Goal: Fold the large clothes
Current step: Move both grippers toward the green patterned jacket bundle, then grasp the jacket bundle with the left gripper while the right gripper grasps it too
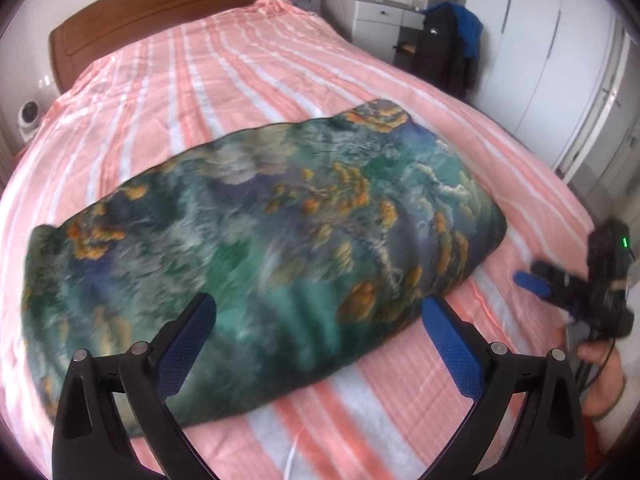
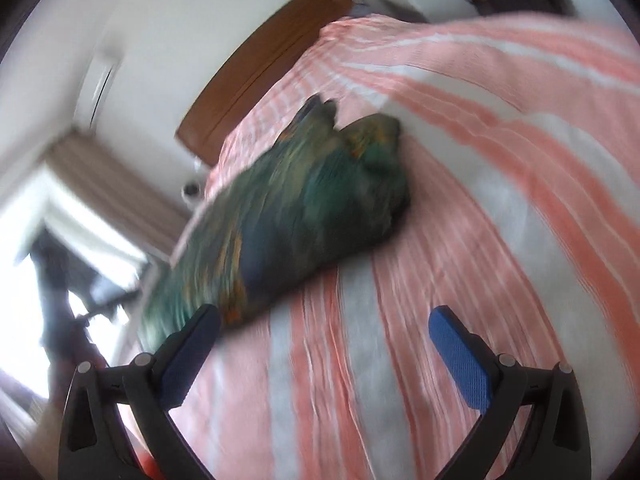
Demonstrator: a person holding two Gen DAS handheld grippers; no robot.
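Folded garment (image 1: 256, 248), printed in teal, grey-blue and orange, lying flat on the striped bedspread (image 1: 248, 76) as a long rounded bundle. Stretched crosswise just ahead of the left tool's spread fingers, ahead and leftward of the right tool's.

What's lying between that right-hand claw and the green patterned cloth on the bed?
Only striped bedspread. In the right wrist view, the right gripper is open and the folded cloth lies just ahead.

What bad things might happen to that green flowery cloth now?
Both the left gripper and the right gripper are open and hold nothing, so the folded cloth could puff open again. It looks slippery, and the striped bedspread is soft, so a clumsy grab might drag the layers crooked.
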